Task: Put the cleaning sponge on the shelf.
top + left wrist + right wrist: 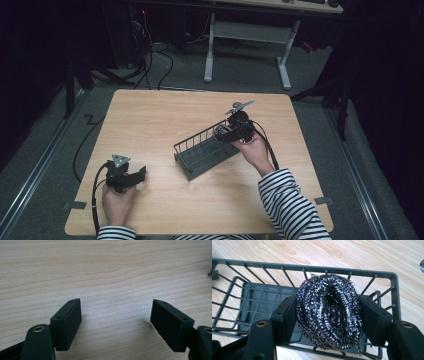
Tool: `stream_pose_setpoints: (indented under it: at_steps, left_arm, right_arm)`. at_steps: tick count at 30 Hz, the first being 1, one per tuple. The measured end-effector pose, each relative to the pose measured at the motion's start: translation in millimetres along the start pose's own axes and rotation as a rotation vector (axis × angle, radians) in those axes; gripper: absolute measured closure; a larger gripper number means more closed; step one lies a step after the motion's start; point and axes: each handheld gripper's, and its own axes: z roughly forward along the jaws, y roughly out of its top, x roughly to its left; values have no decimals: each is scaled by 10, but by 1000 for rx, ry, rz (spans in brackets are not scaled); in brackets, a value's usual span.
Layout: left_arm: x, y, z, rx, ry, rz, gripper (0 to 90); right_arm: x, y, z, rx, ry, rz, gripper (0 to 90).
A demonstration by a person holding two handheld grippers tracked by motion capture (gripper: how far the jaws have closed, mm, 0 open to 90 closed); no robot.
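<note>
Setting reads to me as a lab or recording room. I see a bare wooden desk on grey carpet, dark surroundings all round, loose cables trailing over the floor, and a second white-legged bench behind. No household furnishings in my views.

Desk: light wood-grain top, roughly square with rounded corners, standing on grey floor. Dark wire basket sits directly on it, just right of centre, long axis running from about 8 o'clock to 2 o'clock. Left hand-held gripper rests low on the desk at about 7 o'clock, well apart from the basket. Remaining top is bare wood.
</note>
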Motion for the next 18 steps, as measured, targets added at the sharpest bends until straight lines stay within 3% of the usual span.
stream_pose_setpoints:
  at_steps: [18]
  left_arm:
    - [-3, 0, 1, 1, 2, 2, 256]
  right_arm:
    - [-88, -28, 257, 71, -11, 26, 341]
